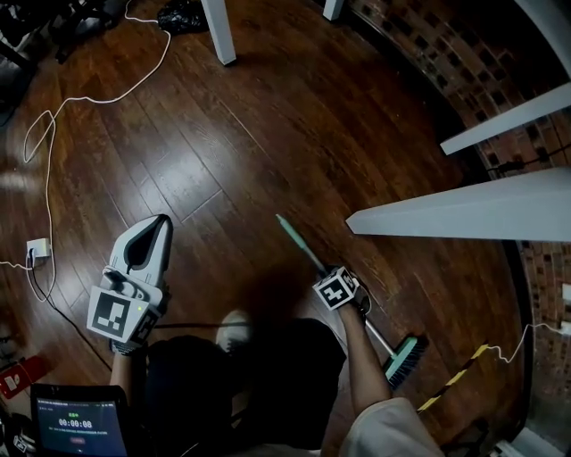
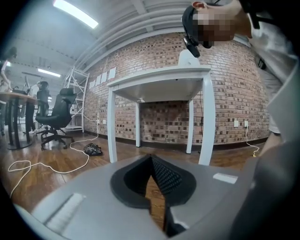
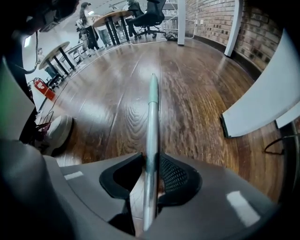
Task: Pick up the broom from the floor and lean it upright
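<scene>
A dark wooden floor (image 1: 268, 134) runs up to a brick wall (image 1: 419, 54). A white cable (image 1: 100, 99) loops across the floor down to a white plug adapter (image 1: 37, 248). A crumpled black bag (image 1: 181, 15) lies near a white table leg (image 1: 219, 31). A black office chair (image 2: 58, 112) stands farther off, and a yellow-and-black striped strip (image 1: 455, 379) lies near the wall.

The broom (image 1: 407, 357) lies on the floor (image 1: 268, 134), its handle slanting from the middle down to the head at lower right, just left of the desk (image 1: 464, 214). The right gripper (image 1: 337, 290) sits astride the handle. The left gripper (image 1: 159, 225) is well apart to its left, and a cable (image 1: 89, 101) trails farther left.
</scene>
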Demonstrator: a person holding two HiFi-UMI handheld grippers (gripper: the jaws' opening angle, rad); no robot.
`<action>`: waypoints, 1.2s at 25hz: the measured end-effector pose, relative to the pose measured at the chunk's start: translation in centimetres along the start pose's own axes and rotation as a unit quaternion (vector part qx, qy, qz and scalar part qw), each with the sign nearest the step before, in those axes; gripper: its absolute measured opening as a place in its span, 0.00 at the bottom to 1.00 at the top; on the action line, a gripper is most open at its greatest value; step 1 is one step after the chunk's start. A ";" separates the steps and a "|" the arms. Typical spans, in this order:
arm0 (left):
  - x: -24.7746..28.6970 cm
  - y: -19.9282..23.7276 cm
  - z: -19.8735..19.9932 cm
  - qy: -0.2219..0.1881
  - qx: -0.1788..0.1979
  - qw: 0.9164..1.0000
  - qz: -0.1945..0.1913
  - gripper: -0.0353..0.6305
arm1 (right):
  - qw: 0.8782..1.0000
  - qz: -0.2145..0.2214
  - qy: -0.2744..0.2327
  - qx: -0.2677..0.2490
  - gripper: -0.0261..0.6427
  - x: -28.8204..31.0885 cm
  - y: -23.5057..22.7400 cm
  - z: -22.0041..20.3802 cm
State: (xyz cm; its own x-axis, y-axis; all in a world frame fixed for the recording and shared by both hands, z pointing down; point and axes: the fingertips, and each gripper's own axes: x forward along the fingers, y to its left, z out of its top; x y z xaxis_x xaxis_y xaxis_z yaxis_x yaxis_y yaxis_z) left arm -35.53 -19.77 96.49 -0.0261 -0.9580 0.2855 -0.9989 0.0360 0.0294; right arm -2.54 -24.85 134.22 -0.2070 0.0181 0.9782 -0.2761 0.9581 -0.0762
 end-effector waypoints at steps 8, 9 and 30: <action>0.7 -0.9 -0.1 0.002 -0.002 1.000 -0.015 0.06 | 1.000 -0.004 0.002 -0.007 0.17 -0.1 0.1 -0.1; 0.8 -1.0 -0.1 0.002 -0.003 1.000 -0.017 0.06 | 1.000 -0.005 -0.003 -0.004 0.17 -0.3 0.2 -0.2; -3.8 -11.6 20.0 0.001 0.012 0.993 -0.116 0.06 | 0.985 -0.101 -0.138 0.013 0.17 -28.1 3.3 -2.7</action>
State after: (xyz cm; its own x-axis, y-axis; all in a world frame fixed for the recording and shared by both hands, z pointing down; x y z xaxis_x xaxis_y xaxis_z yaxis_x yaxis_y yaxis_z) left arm -24.59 -22.25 75.92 0.2045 -0.9394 0.2751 -0.9788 -0.1923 0.0710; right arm 4.88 -21.47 107.02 -0.3916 -0.2539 0.8844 -0.3605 0.9267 0.1064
